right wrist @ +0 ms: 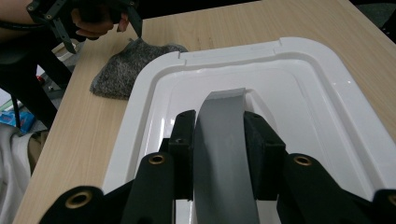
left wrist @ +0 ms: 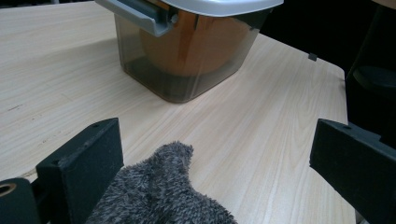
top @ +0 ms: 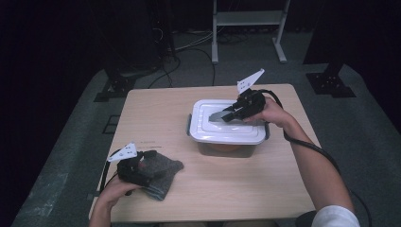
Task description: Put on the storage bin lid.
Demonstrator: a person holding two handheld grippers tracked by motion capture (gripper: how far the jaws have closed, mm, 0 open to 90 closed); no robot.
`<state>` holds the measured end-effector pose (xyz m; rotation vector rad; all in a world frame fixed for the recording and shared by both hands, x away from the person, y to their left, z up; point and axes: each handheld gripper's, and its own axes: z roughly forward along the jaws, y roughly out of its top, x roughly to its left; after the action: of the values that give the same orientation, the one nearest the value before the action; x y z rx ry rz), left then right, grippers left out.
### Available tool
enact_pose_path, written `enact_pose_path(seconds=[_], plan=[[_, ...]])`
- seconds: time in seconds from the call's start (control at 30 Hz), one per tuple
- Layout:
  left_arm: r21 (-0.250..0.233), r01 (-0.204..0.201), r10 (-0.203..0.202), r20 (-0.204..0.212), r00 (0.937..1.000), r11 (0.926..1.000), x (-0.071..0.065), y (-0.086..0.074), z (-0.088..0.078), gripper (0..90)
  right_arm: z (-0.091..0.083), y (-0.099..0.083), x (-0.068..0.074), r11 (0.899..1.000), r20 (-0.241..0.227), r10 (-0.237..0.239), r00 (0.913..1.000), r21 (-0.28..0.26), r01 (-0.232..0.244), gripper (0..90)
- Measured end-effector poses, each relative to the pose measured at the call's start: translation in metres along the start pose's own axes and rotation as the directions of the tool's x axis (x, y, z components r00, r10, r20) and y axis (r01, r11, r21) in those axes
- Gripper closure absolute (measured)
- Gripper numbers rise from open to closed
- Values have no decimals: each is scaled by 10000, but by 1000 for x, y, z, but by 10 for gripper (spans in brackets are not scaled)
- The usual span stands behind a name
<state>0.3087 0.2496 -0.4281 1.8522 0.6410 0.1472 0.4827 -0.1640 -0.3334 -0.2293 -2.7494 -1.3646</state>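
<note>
A smoky clear box (top: pixel 222 148) with a white lid (top: pixel 203 124) stands in the middle of the table, something orange inside it (left wrist: pixel 196 46). The lid (right wrist: pixel 327 93) has a grey handle strap (top: pixel 217 115) arching over its top. My right gripper (top: pixel 231 113) reaches in from the right and is shut on that strap (right wrist: pixel 224 154), a pad pressing on each side (right wrist: pixel 219 122). At the front left my left gripper (top: pixel 144 163) rests open over a fuzzy grey cloth (top: pixel 165 174). The cloth (left wrist: pixel 159 191) lies between its wide-apart jaws (left wrist: pixel 215 140) without being pinched.
The wooden table (top: pixel 265 189) has bare room at the front right and at the back left. In the left gripper view its right edge (left wrist: pixel 327 65) drops off just past the box. A white metal stand (top: pixel 248 19) and cables sit on the floor behind.
</note>
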Motion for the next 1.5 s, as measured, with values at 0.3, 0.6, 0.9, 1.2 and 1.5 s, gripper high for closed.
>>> enact_pose_path(seconds=[0.3, 0.6, 0.9, 1.2, 1.5], plan=[[26, 7, -7, 11, 10000, 10000, 0, 0, 0, 19, 2, -6, -3, 9999, -48, 159, 9999, 25, -159, 658], [61, -52, 52, 79, 10000, 10000, 0, 1, 2, 18, 0, -6, 2, 9999, 49, 153, 9999, -80, -153, 544], [65, -74, 73, 104, 9999, 10000, -2, 1, 3, 18, -14, -2, 10, 9985, 335, 263, 9991, -488, -246, 432], [94, -113, 112, 113, 9999, 9999, -4, 0, 2, 19, -30, -2, 19, 9959, 708, 306, 9970, -871, -244, 406], [116, -101, 100, 108, 9999, 9999, -4, 0, 4, 19, -45, -8, 30, 9943, 895, 381, 9953, -1028, -288, 388]])
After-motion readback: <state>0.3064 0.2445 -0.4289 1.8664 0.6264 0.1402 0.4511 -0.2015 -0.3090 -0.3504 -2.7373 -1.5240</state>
